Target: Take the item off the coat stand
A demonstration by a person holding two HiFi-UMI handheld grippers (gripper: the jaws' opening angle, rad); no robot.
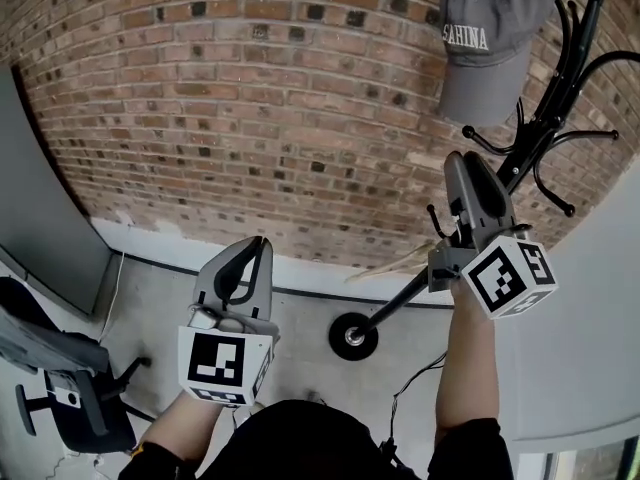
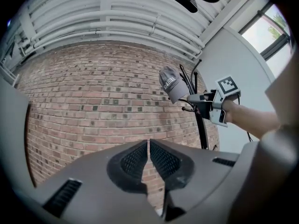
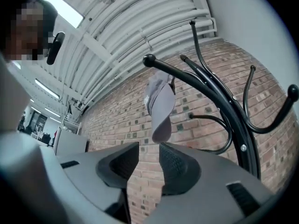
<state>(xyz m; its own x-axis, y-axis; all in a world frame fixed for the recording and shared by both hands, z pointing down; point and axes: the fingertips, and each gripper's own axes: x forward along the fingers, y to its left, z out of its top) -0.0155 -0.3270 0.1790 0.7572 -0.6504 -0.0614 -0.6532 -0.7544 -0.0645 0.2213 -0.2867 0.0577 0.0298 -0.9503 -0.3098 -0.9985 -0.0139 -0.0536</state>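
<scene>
- Cap (image 1: 488, 53) hangs on an upper hook of the coat stand (image 1: 545, 128), brim pointing down.
- Right gripper (image 3: 148, 149) is spread and empty, just under the brim. Best move: raise it around the brim, pinch firmly, lift up off the hook.
- Left gripper (image 2: 148, 146) is pressed together, empty, well apart from the stand.
</scene>
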